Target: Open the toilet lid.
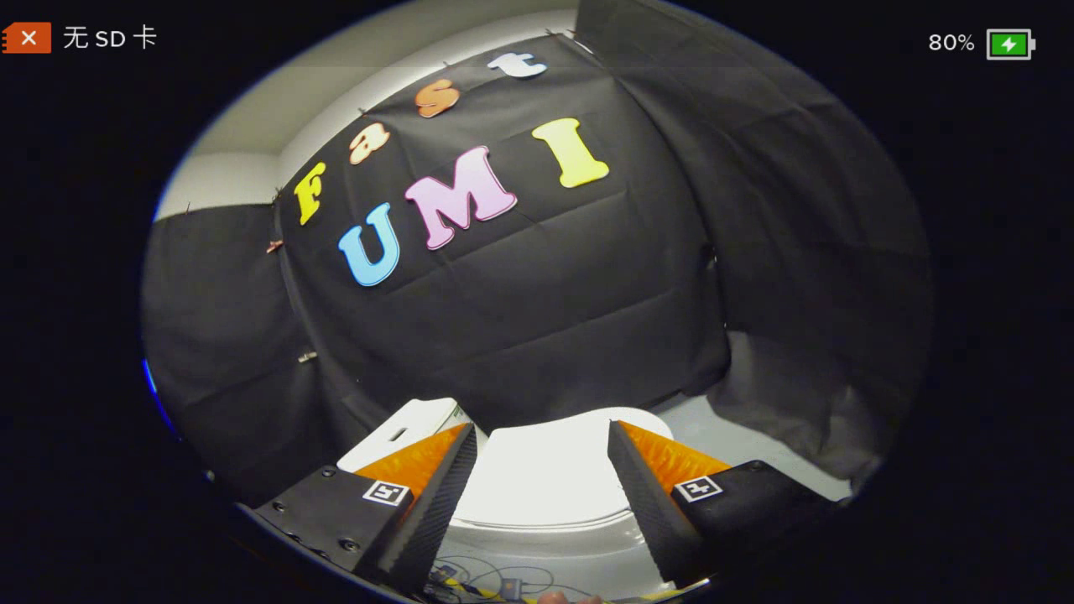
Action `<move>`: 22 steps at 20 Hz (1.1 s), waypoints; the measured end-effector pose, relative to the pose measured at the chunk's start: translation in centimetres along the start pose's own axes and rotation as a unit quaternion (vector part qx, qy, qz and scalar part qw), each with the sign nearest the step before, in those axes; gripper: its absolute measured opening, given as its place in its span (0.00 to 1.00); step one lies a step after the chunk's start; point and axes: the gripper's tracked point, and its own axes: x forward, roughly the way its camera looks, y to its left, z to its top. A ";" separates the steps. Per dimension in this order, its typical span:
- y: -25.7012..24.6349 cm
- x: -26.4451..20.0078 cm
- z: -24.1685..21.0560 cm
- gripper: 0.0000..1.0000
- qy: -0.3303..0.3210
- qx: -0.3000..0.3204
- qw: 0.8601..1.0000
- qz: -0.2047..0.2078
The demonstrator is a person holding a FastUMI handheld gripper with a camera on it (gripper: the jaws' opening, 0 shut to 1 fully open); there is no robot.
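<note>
The white toilet lid (541,478) lies down flat on the toilet, its rounded far edge reaching toward the black cloth wall. Below it, nearer to me, the pale rim of the toilet body (545,545) curves across. My gripper (540,428) is open, its two fingers spread wide with the lid showing in the gap between them. Nothing is held, and I cannot tell whether the fingers touch the lid.
A white boxy part with a slot (407,432) sits beyond the left finger. Grey floor (742,428) lies beyond the right finger. Black cloth (545,319) hangs close behind the toilet. Loose cables (487,579) lie near my end.
</note>
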 end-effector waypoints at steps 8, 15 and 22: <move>-8.4 3.4 -5.3 0.99 0.060 0.117 0.991 -0.017; -14.3 5.6 -11.4 0.99 0.131 0.190 0.972 -0.049; -20.1 7.2 -17.8 0.98 0.192 0.219 0.951 -0.109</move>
